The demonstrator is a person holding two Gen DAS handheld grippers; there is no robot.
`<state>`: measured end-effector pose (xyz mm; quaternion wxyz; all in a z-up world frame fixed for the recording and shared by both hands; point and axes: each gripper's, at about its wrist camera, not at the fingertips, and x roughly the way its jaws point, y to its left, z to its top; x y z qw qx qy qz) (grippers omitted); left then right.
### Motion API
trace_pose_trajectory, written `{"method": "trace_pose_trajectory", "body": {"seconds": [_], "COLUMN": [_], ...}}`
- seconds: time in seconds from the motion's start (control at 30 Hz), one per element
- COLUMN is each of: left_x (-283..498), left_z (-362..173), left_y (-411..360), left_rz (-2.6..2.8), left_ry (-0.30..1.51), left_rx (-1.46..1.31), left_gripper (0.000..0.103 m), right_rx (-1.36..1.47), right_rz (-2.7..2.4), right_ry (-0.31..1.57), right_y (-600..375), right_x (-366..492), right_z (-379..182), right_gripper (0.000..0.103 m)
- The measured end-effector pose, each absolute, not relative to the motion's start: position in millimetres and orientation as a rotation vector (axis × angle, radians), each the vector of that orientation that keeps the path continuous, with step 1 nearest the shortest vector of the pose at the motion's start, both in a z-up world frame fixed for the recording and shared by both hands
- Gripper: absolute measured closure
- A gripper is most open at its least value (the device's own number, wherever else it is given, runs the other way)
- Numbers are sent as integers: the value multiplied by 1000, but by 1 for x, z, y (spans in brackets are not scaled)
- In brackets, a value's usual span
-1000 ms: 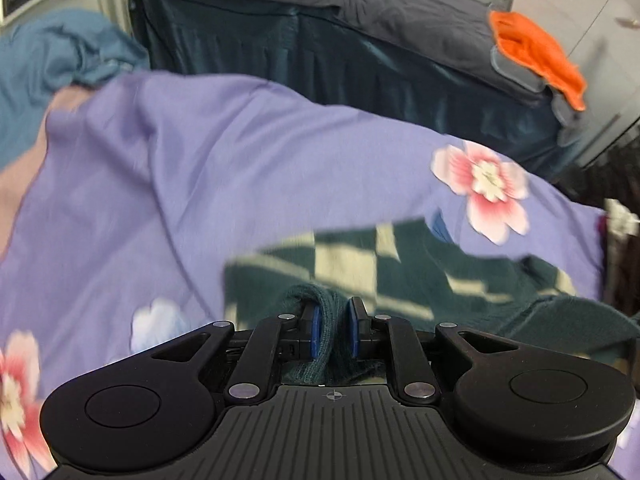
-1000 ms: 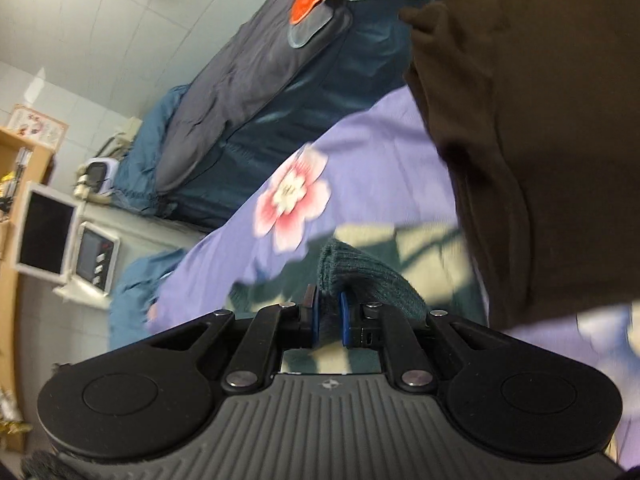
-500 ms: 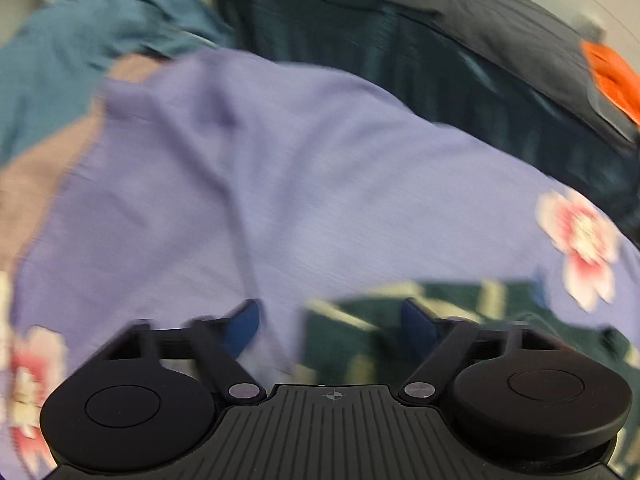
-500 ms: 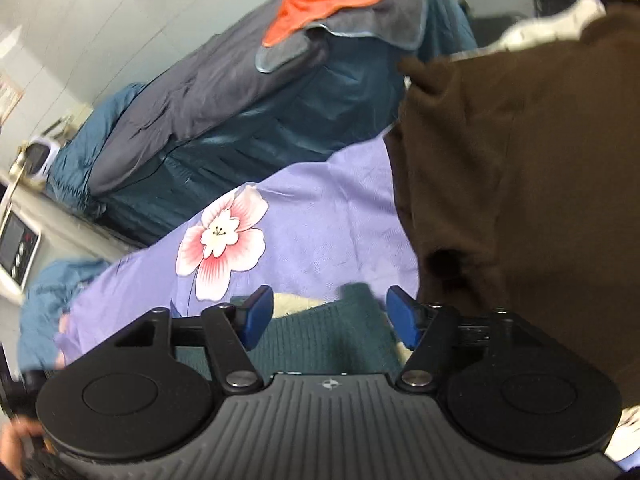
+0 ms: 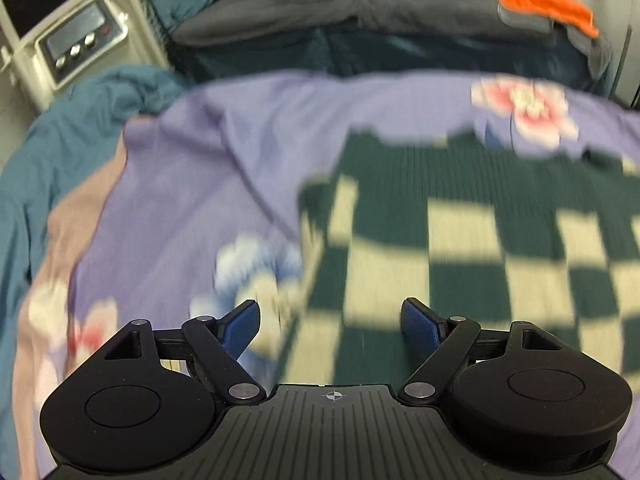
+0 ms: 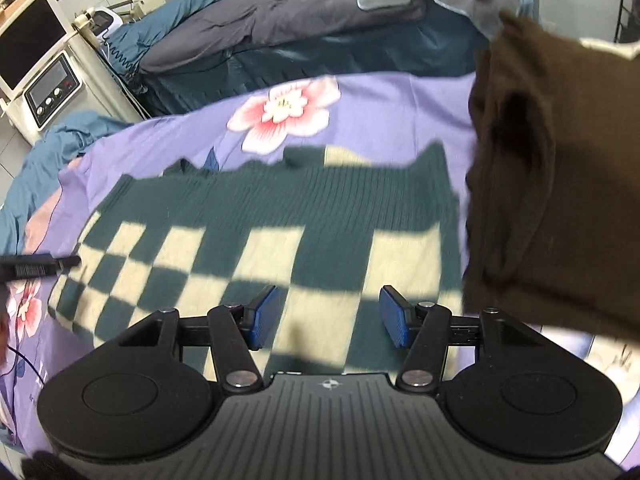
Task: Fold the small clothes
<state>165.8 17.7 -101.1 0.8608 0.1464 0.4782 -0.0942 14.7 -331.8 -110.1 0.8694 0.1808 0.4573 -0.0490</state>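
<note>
Left wrist view: the left gripper (image 5: 331, 326) hangs over the near left part of a knitted sweater (image 5: 460, 216), dark green with cream checks and a plain ribbed green band along its far side. It lies flat on the purple flowered bed sheet (image 5: 224, 168). The jaws have just been opening and now stand spread wide, pads clear of the cloth, nothing held. The sweater's left edge runs up from just right of the left pad; left of it is bare sheet, then a teal blanket (image 5: 52, 152). Beyond the sheet lies a dark grey duvet (image 5: 340, 4) with an orange cloth (image 5: 540, 0).

Right wrist view: the right gripper (image 6: 327, 318) hovers over the sweater's (image 6: 280, 216) near edge. Its jaws, just opened, have eased in slightly and stand about half apart, gripping nothing. The sweater spreads flat, ribbed band on the far side, with a pink flower (image 6: 286, 110) on the sheet beyond. A brown garment (image 6: 560, 184) crowds the right side, its edge overlapping the sweater's right edge. The left gripper's tip (image 6: 40, 266) pokes in at the sweater's left edge.
</note>
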Motion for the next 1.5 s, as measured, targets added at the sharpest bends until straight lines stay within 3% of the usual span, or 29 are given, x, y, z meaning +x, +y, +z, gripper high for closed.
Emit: {"method": "trace_pose_trajectory", "body": {"seconds": [0.13,0.3,0.67,1.07,1.23,1.5], "left_x": [165,183,65,-56,-65,-67], "left_z": [-121,-117,-72,-137,-168,-170], "left_y": [37,40,-14,-166,-224,-283], "left_rz": [-157,-169,-425,-867,-871,-850], "left_ry": [1043,1107,725,316,249,272], "left_rx": [245,254,699,1215,1343,1342], "left_gripper": [0,0,0,0,0,0], "right_rx": [339,357,652,867,900,989], "right_rz": [-124,-126,-292,-456,-502,-520], "right_ry": [1060,1045,979,911,861,852], "right_y": [-327,-324,-356,-384,-398,-421], "right_x": [13,13,-61,-149,-175,-191], "right_z": [-131,-125,-114,-116,-106,-118], "right_gripper": [33,26,23,22,18,18]}}
